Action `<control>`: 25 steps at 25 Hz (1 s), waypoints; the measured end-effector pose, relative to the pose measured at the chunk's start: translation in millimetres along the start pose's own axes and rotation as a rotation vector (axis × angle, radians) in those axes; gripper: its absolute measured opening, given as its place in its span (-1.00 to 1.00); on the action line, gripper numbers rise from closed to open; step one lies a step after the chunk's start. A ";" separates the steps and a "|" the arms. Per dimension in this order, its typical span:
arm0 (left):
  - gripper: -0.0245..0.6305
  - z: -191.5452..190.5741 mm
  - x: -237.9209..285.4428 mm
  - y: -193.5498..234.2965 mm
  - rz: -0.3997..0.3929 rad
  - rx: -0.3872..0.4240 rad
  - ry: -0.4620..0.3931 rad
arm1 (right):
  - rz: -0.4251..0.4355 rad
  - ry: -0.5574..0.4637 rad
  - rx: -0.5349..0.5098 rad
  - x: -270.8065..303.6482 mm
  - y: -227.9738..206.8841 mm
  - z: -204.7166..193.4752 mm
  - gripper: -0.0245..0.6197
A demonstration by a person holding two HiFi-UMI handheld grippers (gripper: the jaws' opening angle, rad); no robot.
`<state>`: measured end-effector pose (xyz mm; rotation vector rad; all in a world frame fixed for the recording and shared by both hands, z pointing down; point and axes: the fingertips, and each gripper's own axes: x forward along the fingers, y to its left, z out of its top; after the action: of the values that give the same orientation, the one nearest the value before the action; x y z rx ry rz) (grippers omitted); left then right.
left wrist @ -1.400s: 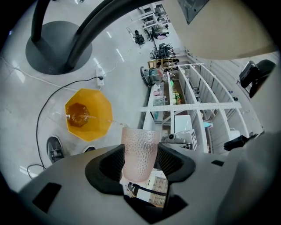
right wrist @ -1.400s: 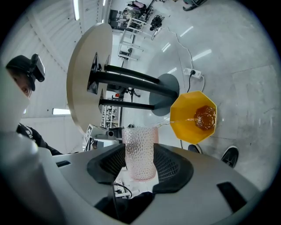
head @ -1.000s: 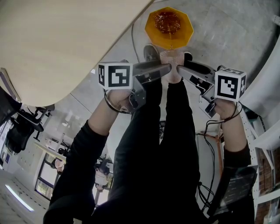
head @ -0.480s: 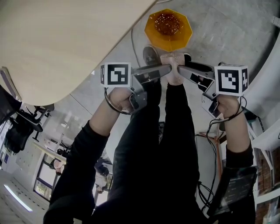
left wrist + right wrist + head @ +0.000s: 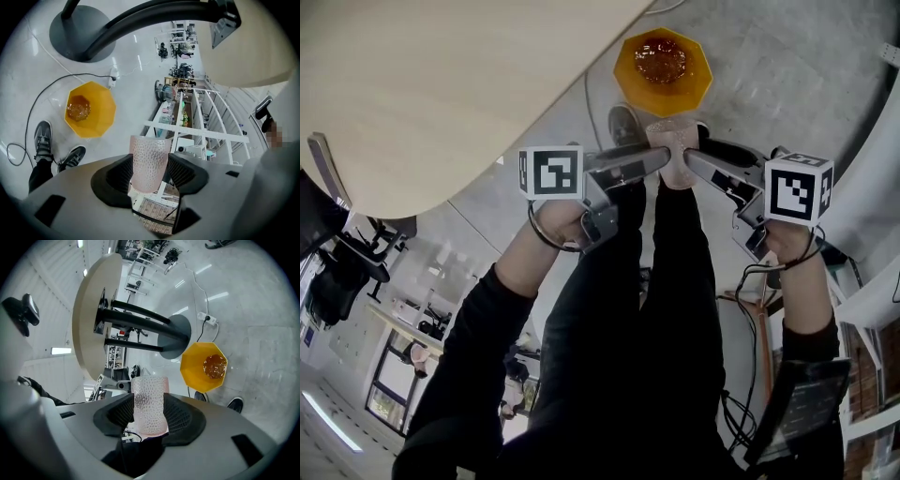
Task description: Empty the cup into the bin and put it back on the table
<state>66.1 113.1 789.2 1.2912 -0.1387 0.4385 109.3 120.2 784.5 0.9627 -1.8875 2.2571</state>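
Observation:
A pink dimpled cup (image 5: 676,161) is held over the floor, just nearer to me than the orange bin (image 5: 628,73). My left gripper (image 5: 662,156) is shut on it from the left. My right gripper (image 5: 690,156) is shut on it from the right. In the left gripper view the cup (image 5: 149,159) stands between the dark pads (image 5: 118,176), and the bin (image 5: 102,117) lies to the upper left. The right gripper view shows the cup (image 5: 150,401) clamped too, with the bin (image 5: 194,369) to the right. Brown stuff (image 5: 661,58) lies in the bin. Nothing shows inside the cup.
The pale round table (image 5: 441,84) fills the upper left, and its dark pedestal base (image 5: 79,28) stands beside the bin. A cable (image 5: 33,108) runs across the floor by the bin. My shoes (image 5: 624,122) stand just short of the bin.
Both grippers and the cup have drifted slightly lower in the head view, a little farther from the bin. The grip on the cup is unchanged.

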 end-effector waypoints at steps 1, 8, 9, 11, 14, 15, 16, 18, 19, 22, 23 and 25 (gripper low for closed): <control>-0.17 -2.8 -1.0 -6.0 0.000 0.019 0.000 | 0.009 -0.011 -0.009 -4.4 5.1 -0.8 -0.30; -0.17 -17.4 -8.0 -61.5 -0.038 0.131 -0.009 | 0.077 -0.095 -0.125 -43.9 49.2 3.1 -0.33; -0.17 -21.0 -9.3 -70.1 -0.040 0.149 -0.009 | 0.082 -0.103 -0.143 -50.4 56.4 3.1 -0.33; -0.17 -24.8 -11.7 -87.2 -0.031 0.196 -0.016 | 0.084 -0.118 -0.187 -63.5 71.1 4.5 -0.33; -0.17 -33.9 -15.6 -119.8 -0.014 0.273 -0.029 | 0.072 -0.133 -0.260 -88.4 98.0 2.1 -0.33; -0.17 -39.1 -17.4 -134.2 -0.019 0.292 -0.031 | 0.068 -0.136 -0.287 -98.3 109.5 0.8 -0.33; -0.17 -43.9 -20.2 -149.1 -0.030 0.308 -0.033 | 0.067 -0.140 -0.313 -107.8 122.3 0.6 -0.33; -0.17 -47.9 -30.0 -177.8 -0.042 0.355 -0.044 | 0.072 -0.150 -0.360 -121.7 149.6 3.7 -0.33; -0.17 -47.9 -36.6 -191.6 -0.041 0.387 -0.054 | 0.078 -0.156 -0.381 -126.5 163.5 5.9 -0.33; -0.17 -47.8 -58.2 -238.3 -0.028 0.516 -0.100 | 0.101 -0.181 -0.453 -143.7 209.5 13.3 -0.33; -0.17 -48.4 -65.2 -256.6 -0.025 0.563 -0.119 | 0.111 -0.192 -0.481 -151.5 226.2 15.9 -0.33; -0.17 -48.9 -78.9 -293.4 -0.017 0.662 -0.163 | 0.129 -0.213 -0.547 -166.8 259.6 22.5 -0.33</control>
<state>101.8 80.1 485.3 1.9787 -0.1228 0.3750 146.3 91.1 478.7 1.0351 -2.5232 1.5788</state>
